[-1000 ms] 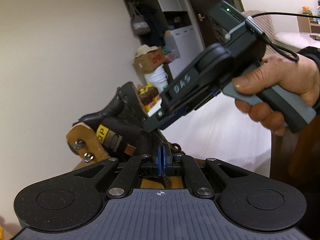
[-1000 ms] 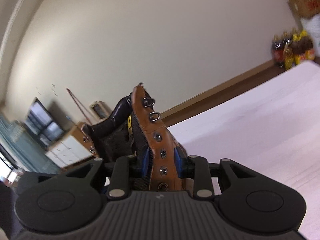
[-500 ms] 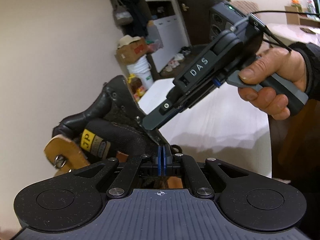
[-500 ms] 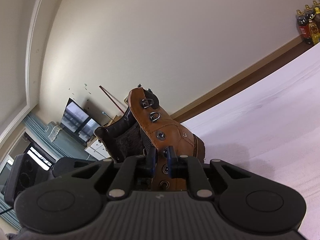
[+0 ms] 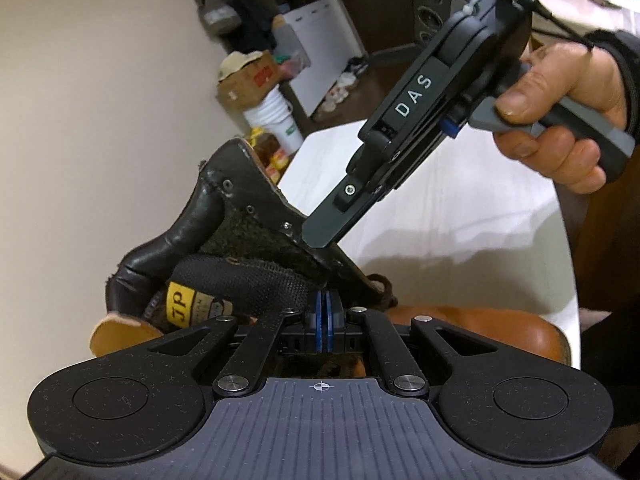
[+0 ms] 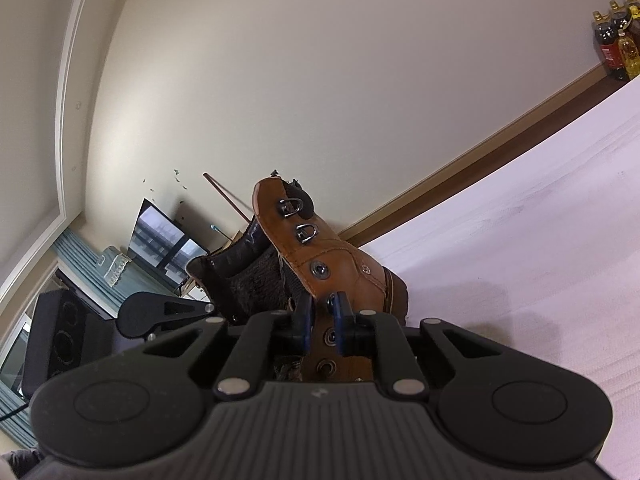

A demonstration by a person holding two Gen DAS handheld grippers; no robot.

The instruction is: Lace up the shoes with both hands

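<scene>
At six o'clock of the left wrist view, the left gripper [image 5: 323, 312] shows its blue pads pressed flat together; whether a lace lies between them cannot be told. Directly beyond, from nine toward twelve o'clock, lies the brown boot [image 5: 256, 248], its black mesh tongue [image 5: 244, 280] with a yellow label beside the pads and its tan toe running to four o'clock. From two o'clock a hand [image 5: 560, 112] brings down the right gripper [image 5: 320, 240], whose tip meets the boot's dark eyelet flap. A white table [image 5: 460, 216] lies beneath.

At six o'clock of the right wrist view, the right gripper [image 6: 321, 316] has just been narrowing its jaws and now pinches the boot's [image 6: 320, 256] tan eyelet flap [image 6: 304, 240], one pad on each face. The flap rises toward twelve o'clock with two metal D-rings [image 6: 300, 220] above round eyelets. At eight o'clock the left gripper's body [image 6: 152, 312] sits just beside the boot collar.
</scene>
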